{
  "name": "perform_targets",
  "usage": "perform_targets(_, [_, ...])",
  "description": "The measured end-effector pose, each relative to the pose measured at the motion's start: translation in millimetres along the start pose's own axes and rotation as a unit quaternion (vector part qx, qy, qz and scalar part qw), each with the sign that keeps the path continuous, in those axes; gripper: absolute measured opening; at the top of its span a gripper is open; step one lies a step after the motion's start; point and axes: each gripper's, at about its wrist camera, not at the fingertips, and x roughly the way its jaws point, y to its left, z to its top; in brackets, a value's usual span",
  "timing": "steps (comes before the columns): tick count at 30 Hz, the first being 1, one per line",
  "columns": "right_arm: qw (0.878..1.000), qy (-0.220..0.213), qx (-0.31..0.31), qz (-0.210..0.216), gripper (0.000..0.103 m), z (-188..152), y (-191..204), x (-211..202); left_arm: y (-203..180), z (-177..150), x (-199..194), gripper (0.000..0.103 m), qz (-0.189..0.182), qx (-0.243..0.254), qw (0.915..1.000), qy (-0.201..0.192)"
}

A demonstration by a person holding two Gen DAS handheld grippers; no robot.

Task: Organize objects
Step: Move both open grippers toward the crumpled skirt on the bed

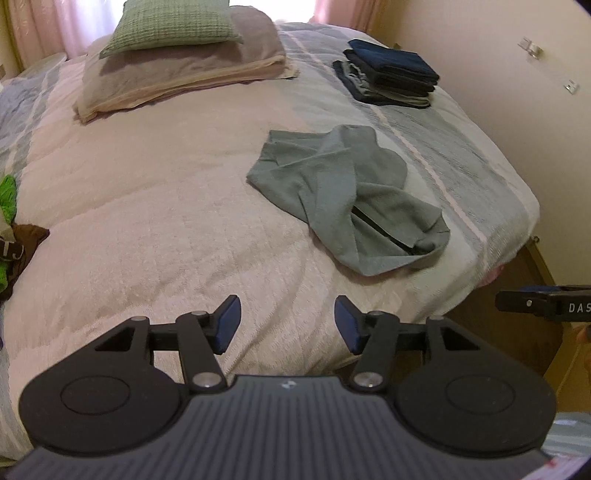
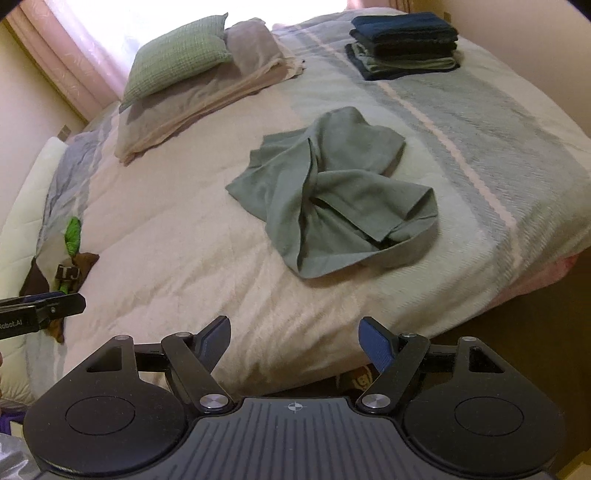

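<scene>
A crumpled grey-green garment point(image 1: 343, 195) point(image 2: 332, 192) lies loose on the bed, right of the middle. Beyond it, near the far right edge, sits a neat stack of folded dark clothes point(image 1: 391, 74) point(image 2: 402, 44). My left gripper point(image 1: 287, 323) hovers open over the bed's near edge, well short of the garment, nothing between its blue pads. My right gripper point(image 2: 295, 341) is also open and empty above the near edge; it shows from the side in the left wrist view point(image 1: 517, 301). The left gripper appears at the left rim of the right wrist view point(image 2: 55, 304).
A pale quilted blanket point(image 1: 155, 206) point(image 2: 177, 236) covers the bed. A green pillow point(image 1: 173, 26) point(image 2: 177, 55) rests on folded beige bedding point(image 1: 177, 81) at the head. A heap of green and brown clothes point(image 1: 11, 229) point(image 2: 70, 258) lies at the left edge. A wall point(image 1: 517, 110) runs along the right.
</scene>
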Motion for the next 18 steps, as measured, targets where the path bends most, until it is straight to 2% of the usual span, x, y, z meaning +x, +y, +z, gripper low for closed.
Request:
perform_targets(11, [1.000,-0.015,0.000,0.004,0.074,0,-7,-7,-18,3,-7,0.053,-0.001,0.018,0.9998,-0.010])
perform_targets(18, [1.000,-0.013,0.006,0.006,0.074,28,-42,1,-42,29,18,0.054,0.002,0.021,0.9998,-0.003])
